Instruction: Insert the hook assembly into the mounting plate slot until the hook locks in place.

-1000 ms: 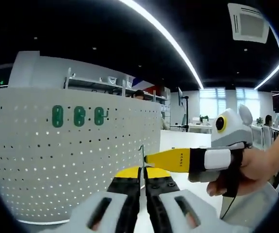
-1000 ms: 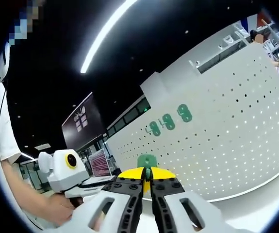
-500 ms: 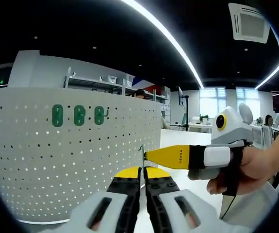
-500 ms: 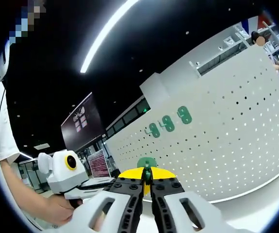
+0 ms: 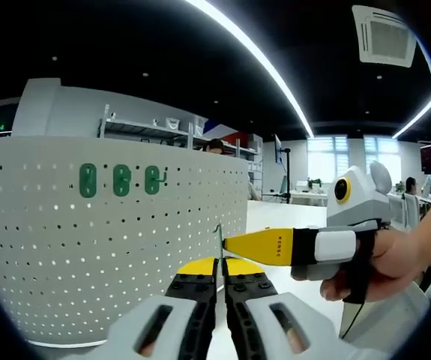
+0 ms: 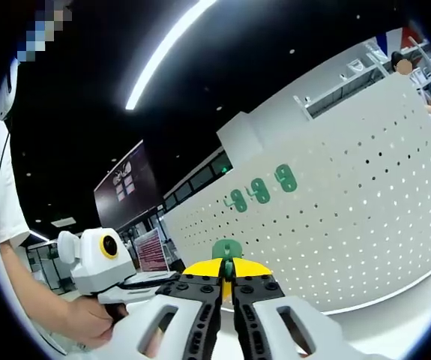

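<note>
In the left gripper view my left gripper (image 5: 220,264) is shut on a thin metal hook (image 5: 218,238) that stands up from its jaws. The right gripper (image 5: 230,244), held in a hand, comes in from the right, and its yellow tip meets the hook. In the right gripper view my right gripper (image 6: 227,265) is shut on a small green mounting plate (image 6: 227,248). The left gripper (image 6: 159,280) reaches toward that plate from the left. The join between hook and plate is hidden behind the jaws.
A curved white perforated board (image 5: 65,255) stands close on the left, with three green plates (image 5: 122,180) mounted high on it, the rightmost bearing a hook. In the right gripper view the same board (image 6: 350,225) and plates (image 6: 258,190) lie to the right. Office desks and windows (image 5: 335,157) lie far behind.
The right gripper's tip wavered slightly beside the hook and came back. Both grips are unchanged.
</note>
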